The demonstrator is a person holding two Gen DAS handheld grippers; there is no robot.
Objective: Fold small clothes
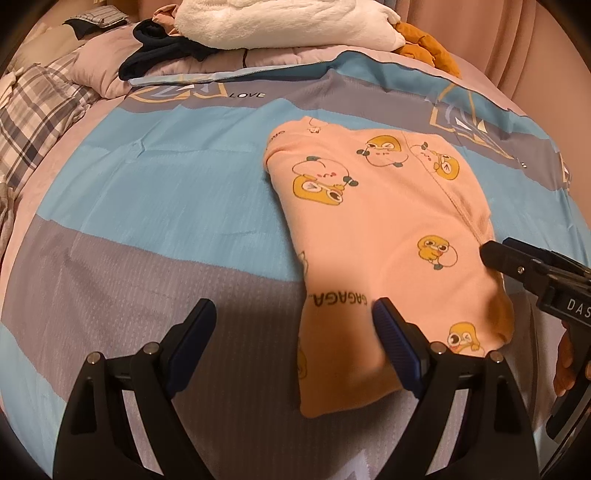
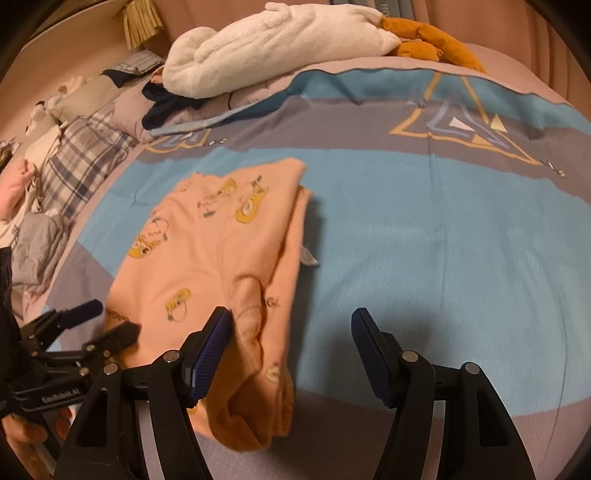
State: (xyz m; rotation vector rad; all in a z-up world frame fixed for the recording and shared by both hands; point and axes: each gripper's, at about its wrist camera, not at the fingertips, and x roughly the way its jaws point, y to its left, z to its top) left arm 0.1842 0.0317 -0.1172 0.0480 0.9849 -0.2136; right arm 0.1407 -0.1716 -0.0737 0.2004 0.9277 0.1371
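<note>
A folded peach garment (image 1: 388, 221) printed with yellow cartoon ducks lies on the blue and grey bedspread (image 1: 166, 192). My left gripper (image 1: 291, 310) is open at its near left corner. Its right finger rests over the cloth by the "GAGAGA" print and its left finger is over bare bedspread. In the right wrist view the garment (image 2: 207, 251) sits left of centre. My right gripper (image 2: 291, 315) is open at its near right edge, its left finger beside the bunched hem and nothing pinched. Each gripper shows in the other's view: right gripper (image 1: 495, 254), left gripper (image 2: 110, 319).
A white fluffy blanket (image 1: 288, 22), an orange plush (image 1: 424, 44) and a dark garment (image 1: 159, 51) lie at the far end of the bed. Plaid bedding (image 1: 33, 110) and a grey cloth (image 2: 37, 251) lie to the left. Open bedspread (image 2: 443, 240) stretches right of the garment.
</note>
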